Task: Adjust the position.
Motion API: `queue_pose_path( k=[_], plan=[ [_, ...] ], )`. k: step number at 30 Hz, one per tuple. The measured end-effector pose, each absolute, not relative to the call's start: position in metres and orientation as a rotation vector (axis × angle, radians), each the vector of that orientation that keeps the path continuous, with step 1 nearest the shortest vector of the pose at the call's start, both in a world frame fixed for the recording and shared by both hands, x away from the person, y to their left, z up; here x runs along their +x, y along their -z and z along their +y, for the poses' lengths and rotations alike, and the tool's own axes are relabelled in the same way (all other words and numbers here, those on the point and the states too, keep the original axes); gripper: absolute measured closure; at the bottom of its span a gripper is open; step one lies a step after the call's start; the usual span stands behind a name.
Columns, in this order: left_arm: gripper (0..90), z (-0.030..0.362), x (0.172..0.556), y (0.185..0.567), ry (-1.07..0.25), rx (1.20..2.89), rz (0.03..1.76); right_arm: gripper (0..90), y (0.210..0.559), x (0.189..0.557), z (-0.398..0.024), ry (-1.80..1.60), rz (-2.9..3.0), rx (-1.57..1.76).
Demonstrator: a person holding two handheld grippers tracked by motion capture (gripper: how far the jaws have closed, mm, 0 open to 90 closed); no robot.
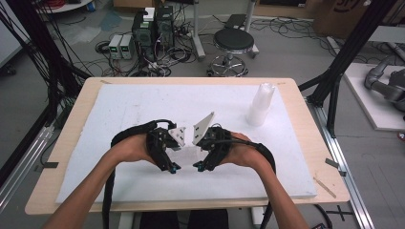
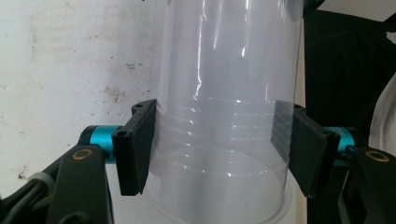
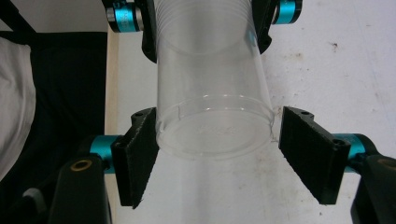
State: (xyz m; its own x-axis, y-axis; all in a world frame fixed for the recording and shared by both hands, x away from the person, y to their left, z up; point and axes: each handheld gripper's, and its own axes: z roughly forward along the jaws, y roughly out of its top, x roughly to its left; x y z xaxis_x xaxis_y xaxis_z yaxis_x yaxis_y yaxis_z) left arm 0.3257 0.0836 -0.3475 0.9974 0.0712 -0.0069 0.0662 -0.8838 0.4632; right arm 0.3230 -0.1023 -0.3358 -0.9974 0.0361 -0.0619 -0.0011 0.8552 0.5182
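Observation:
A clear plastic cup (image 2: 224, 93) lies level between my two grippers, low over the white foam board (image 1: 143, 105). My left gripper (image 2: 219, 149) is shut on its ridged open end, with both black pads pressed against the wall. In the right gripper view the cup's flat base (image 3: 215, 135) sits between the jaws of my right gripper (image 3: 215, 149). One pad (image 3: 140, 149) touches the cup, while the other pad (image 3: 308, 149) stands a little off it. In the high view the left gripper (image 1: 175, 155) and the right gripper (image 1: 198, 153) face each other near the board's middle.
A stack of clear cups (image 1: 261, 105) stands upright at the board's back right. The board covers most of the wooden table (image 1: 315, 157). Beyond the table are a black stool (image 1: 233, 43), boxes and cables on the floor.

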Motion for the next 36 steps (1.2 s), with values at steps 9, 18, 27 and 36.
queue_pose_path(
  k=[9,18,27,36],
  plan=[
    [32.9,0.084,0.327,0.348,-0.015,2.660,0.091,40.9,0.336,0.324,-0.100,-0.864,2.973,-0.015],
    [31.0,0.083,0.326,0.352,-0.014,2.658,0.099,42.6,0.338,0.324,-0.100,-0.860,2.969,-0.025],
    [5.7,0.087,0.329,0.350,-0.005,2.591,0.109,42.9,0.338,0.325,-0.102,-0.860,2.969,-0.007],
    [5.7,0.103,0.330,0.342,-0.009,2.485,0.142,43.2,0.339,0.325,-0.110,-0.913,2.950,0.014]
  ],
)
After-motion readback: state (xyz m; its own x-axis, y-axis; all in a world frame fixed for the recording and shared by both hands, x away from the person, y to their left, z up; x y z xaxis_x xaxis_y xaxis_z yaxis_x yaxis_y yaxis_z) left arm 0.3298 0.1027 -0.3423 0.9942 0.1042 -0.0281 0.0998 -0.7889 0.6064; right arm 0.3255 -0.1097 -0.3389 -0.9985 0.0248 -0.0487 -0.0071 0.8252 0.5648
